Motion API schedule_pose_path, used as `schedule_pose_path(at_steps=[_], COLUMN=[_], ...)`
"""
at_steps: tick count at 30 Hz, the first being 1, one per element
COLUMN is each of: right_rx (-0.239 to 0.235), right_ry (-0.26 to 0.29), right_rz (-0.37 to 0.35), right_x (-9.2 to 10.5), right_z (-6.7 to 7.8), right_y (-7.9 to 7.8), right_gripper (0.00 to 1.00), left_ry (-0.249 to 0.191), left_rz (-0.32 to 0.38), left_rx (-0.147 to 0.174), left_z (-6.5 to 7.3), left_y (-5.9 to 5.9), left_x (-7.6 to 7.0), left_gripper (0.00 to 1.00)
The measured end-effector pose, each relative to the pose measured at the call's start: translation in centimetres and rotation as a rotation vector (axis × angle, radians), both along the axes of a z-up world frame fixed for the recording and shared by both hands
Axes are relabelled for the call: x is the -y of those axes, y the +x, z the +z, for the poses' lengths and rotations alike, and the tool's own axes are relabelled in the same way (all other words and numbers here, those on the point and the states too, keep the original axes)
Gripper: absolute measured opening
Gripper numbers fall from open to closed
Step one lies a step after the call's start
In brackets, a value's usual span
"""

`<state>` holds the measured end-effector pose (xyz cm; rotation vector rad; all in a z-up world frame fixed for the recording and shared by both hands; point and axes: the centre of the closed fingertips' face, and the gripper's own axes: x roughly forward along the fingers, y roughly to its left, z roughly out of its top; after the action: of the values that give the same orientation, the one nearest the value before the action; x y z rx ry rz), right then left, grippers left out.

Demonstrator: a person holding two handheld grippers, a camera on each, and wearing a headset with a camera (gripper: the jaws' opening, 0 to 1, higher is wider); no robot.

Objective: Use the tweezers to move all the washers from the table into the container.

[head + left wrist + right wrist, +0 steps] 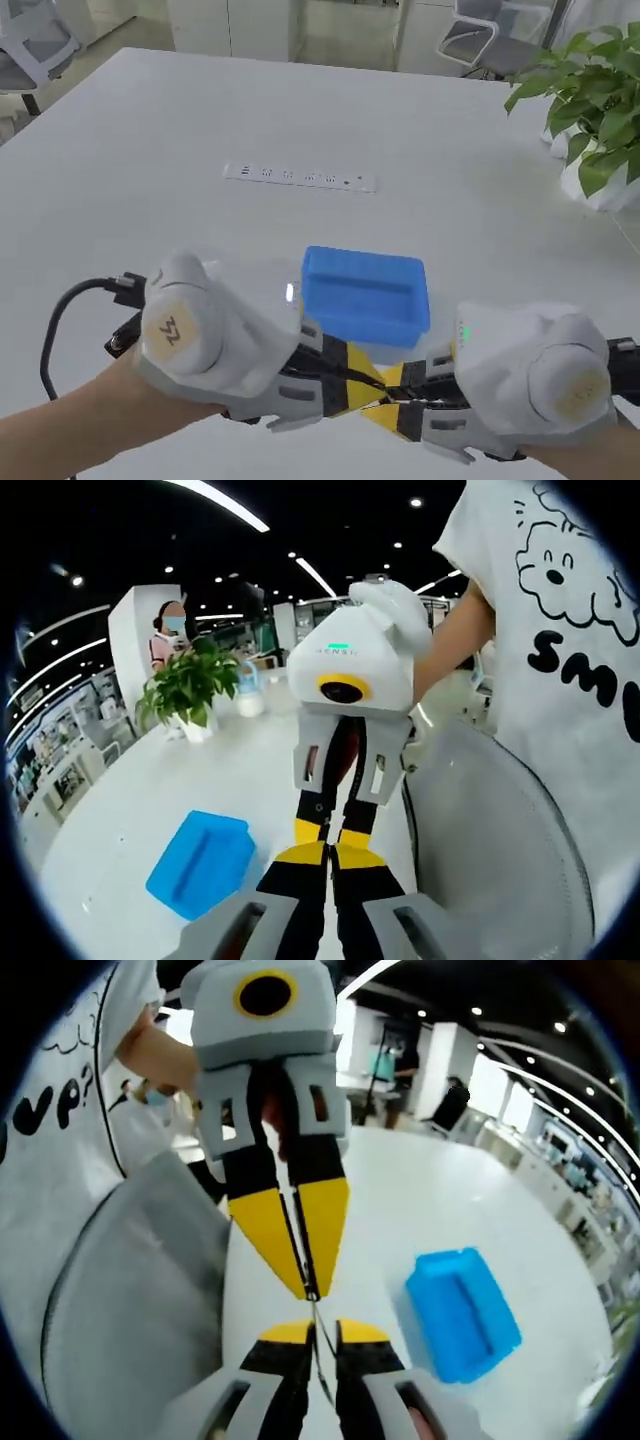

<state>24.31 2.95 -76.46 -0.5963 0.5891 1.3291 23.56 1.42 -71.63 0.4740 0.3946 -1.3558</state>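
Left hand-held gripper (310, 1285): yellow-tipped jaws pressed together on one end of the tweezers (315, 1312), a thin metal sliver. Right hand-held gripper (324, 1333): tip to tip with the left, jaws nearly together with the sliver running between them; cannot tell whether actually clamped. Container (365, 295): blue, open-topped, resting on the white tabletop (300, 120) just beyond the meeting tips. Power strip (300, 177): well behind the container. Step in hand, by judgement: settling the tweezers into a working grip between the two tools. For a good result: seat the pads on the flat sides of the legs, near the middle; leave the points free and projecting forward; release one side only once the other is firm; avoid a full squeeze, so that the legs can open over a washer.
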Motion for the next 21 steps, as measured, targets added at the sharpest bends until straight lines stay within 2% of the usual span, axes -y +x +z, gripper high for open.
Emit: schedule_pose_path(at_steps=[3,6,10,12,13,14,15,16,17,19,20,21], right_rx=[-0.007,-0.027,-0.021,-0.026,-0.034,-0.042,-0.048,-0.065,-0.072,-0.083,-0.086,-0.082], right_ry=[-0.005,-0.019,-0.027,-0.037,-0.03,-0.027,-0.031,-0.032,-0.023,0.012,0.018,0.029], right_rz=[-0.019,-0.064,-0.097,-0.124,-0.146,-0.17,-0.183,-0.203,-0.224,-0.28,-0.3,-0.33], right_x=[0.0,0.0,0.1,0.3,0.4,0.5,0.8,1.1,1.3,1.9,2.2,2.7], right_z=[-1.6,-3.4,-4.9,-5.7,-5.9,-6.1,-6.4,-6.6,-6.5,-5.8,-5.5,-4.9], right_y=[0.5,0.9,1.2,1.5,1.6,1.7,1.7,1.7,1.6,1.6,1.5,1.5], right_gripper=[0.06,0.07,0.08,0.09,0.1,0.13,0.15,0.17,0.18,0.22,0.25,0.28], left_ry=[0.029,0.093,0.122,0.171,0.177,0.184,0.193,0.197,0.21,0.264,0.272,0.277], left_rz=[0.007,-0.02,-0.013,-0.018,-0.018,-0.008,0.008,0.015,0.012,-0.006,0.004,0.012], left_rx=[-0.011,0.017,-0.001,-0.002,-0.005,-0.023,-0.059,-0.068,-0.062,-0.039,-0.047,-0.071], left_z=[-1.8,-3.9,-5.5,-6.8,-7.3,-7.7,-8.2,-8.5,-9.0,-10.1,-10.5,-11.0], left_y=[0.5,0.7,1.3,1.6,1.8,1.9,1.7,1.9,2.0,2.0,2.1,2.0], left_x=[-0.3,-0.6,-0.8,-1.3,-1.4,-1.6,-1.8,-1.9,-2.0,-2.5,-2.6,-2.7], left_gripper=[0.0,0.0,0.0,0.0,0.0,0.0,0.0,0.0,0.0,0.0,0.0,0.0])
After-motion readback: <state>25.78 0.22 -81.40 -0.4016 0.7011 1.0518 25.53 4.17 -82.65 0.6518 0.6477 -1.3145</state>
